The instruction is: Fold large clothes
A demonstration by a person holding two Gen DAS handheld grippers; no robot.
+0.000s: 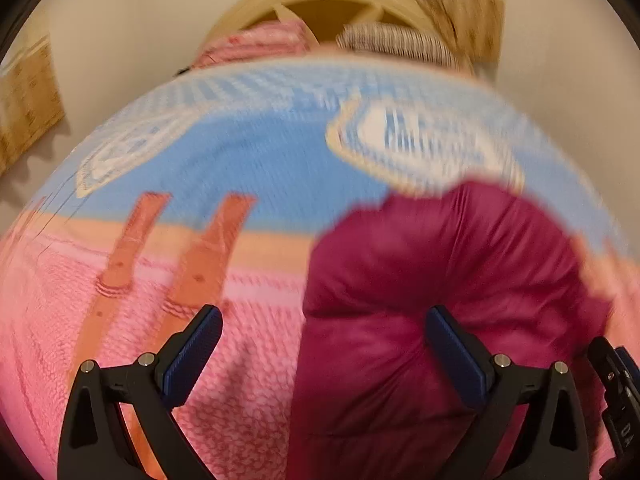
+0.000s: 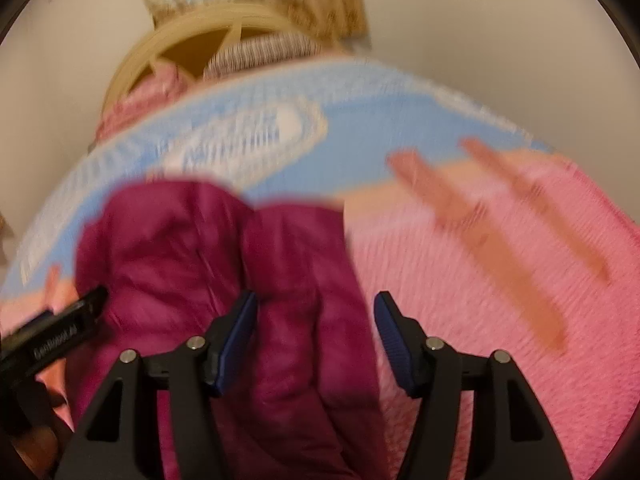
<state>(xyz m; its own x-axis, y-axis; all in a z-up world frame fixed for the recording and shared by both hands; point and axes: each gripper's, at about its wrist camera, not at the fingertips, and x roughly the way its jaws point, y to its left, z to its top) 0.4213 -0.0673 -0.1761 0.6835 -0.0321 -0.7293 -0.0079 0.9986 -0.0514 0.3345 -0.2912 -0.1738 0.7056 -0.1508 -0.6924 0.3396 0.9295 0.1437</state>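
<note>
— Two hand-held grippers, both with jaws spread wide and nothing between them. The left hand-held gripper (image 1: 324,344) hovers over the edge where the magenta jacket (image 1: 440,280) meets the pink part of the blanket (image 1: 248,360); its right pad sits above the jacket, its left pad above the blanket.

— And the right one?

— The right hand-held gripper (image 2: 316,332) is a little less open, with the jacket's right side showing between its blue pads. Neither pinches any fabric, as far as the blur allows.

— Where does the jacket lie?

— Bunched up on the blanket, straddling the blue band (image 1: 248,152) and the pink part. In the right wrist view it fills the lower left, with the other tool's black body at its left edge.

— Anything behind?

— A tan wicker-coloured basket (image 1: 320,0) at the far edge, with a pink cloth (image 1: 256,44) and a striped cloth (image 1: 392,40) hanging at its rim. Both views are smeared by motion.
</note>
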